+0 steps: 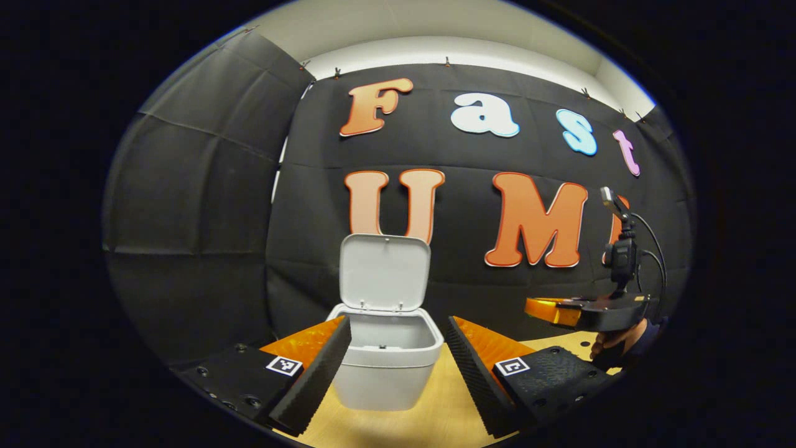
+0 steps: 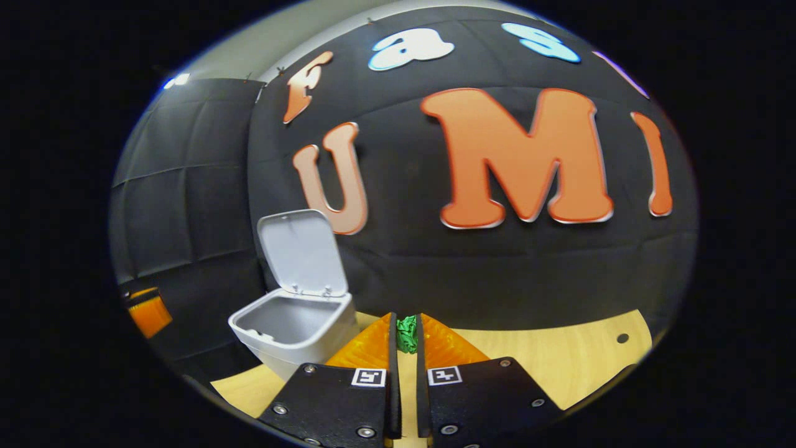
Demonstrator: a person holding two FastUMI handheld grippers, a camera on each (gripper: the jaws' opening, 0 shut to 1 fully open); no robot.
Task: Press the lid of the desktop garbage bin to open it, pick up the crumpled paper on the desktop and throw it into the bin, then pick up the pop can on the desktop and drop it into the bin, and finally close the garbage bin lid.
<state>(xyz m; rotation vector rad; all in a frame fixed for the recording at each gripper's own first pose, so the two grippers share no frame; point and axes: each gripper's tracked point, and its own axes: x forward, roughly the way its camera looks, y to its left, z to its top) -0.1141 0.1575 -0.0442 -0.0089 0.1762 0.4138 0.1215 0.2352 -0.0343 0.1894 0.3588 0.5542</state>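
The grey desktop bin (image 1: 385,361) stands on the table with its lid (image 1: 384,272) raised upright at the back. My left gripper (image 1: 398,326) is open, its fingers on either side of the bin's front, a little short of it. In the right gripper view, my right gripper (image 2: 406,326) is shut on a green crumpled paper (image 2: 407,336), which shows in the narrow gap between the fingertips. There the bin (image 2: 292,330) sits to the left and slightly ahead, lid (image 2: 303,252) up. In the left gripper view, the right gripper (image 1: 547,310) hovers above the table to the right of the bin.
The light wooden table (image 2: 559,361) runs to the right of the bin up to the black cloth wall. A hand (image 1: 612,348) holds the right gripper at the far right of the left gripper view. Part of the left gripper (image 2: 146,311) shows left of the bin.
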